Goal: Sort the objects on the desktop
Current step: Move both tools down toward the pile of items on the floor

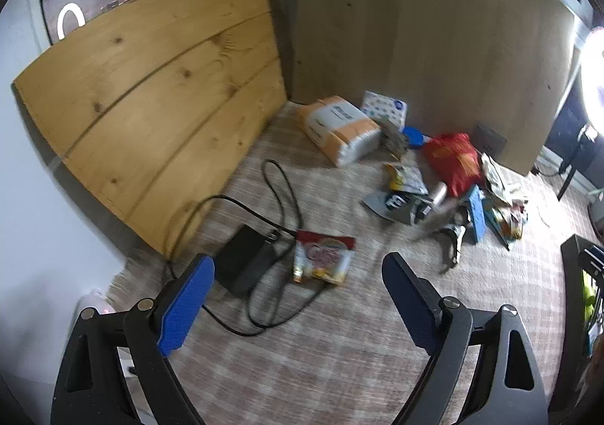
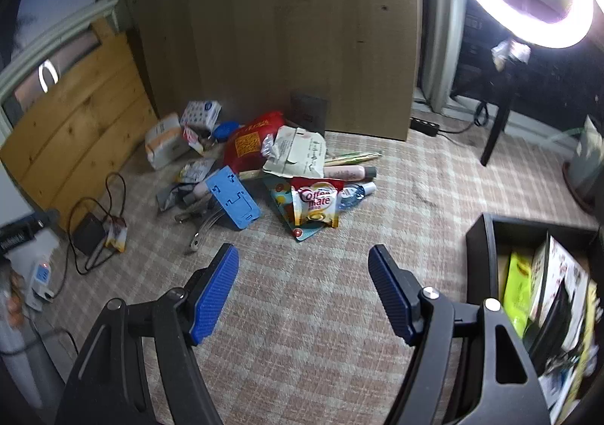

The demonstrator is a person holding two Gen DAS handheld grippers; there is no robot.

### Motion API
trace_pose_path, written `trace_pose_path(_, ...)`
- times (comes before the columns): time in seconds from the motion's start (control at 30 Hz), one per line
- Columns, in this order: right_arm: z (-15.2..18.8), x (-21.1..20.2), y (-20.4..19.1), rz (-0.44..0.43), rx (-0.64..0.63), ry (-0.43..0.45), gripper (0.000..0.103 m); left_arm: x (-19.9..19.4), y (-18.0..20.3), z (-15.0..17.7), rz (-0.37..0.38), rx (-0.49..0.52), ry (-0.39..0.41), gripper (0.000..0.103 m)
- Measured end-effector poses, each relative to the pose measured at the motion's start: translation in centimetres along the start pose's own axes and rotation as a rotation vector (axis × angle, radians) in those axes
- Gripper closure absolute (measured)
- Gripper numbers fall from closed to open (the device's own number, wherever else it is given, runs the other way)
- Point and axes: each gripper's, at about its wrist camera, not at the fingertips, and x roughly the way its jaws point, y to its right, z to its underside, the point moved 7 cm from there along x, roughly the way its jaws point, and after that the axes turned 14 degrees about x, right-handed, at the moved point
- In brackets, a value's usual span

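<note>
Pile of desktop objects [image 2: 271,168] beyond right gripper [image 2: 304,255], left gripper [image 1: 298,266] near snack packet [image 1: 322,258], both jaws wide, empty

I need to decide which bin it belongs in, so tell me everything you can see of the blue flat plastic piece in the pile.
The blue plastic piece is a flat, rectangular, matte panel with slot-shaped cutouts through its face, possibly a fold-out phone stand. It lies tilted at the left front of the pile, its upper end propped on the clutter, its lower end on the checked cloth. A pinkish tube pokes out beside it, and a curved metal tool lies at its lower left edge. Neither gripper touches it.
</note>
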Motion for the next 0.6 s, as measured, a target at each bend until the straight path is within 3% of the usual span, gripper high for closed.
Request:
trace_pose_path(0.27,-1.0,1.0,-3.7,-0.009,-0.11,-0.021,0.033,0.8,-2.6,-0.6,-0.007,-0.01,-0.019,0.016)
trace_pose_path(0.6,-1.3,3.9,-6.9,-0.007,-0.195,-0.05,0.033,5.0,3.0,0.0,0.068,0.067,-0.09,0.021)
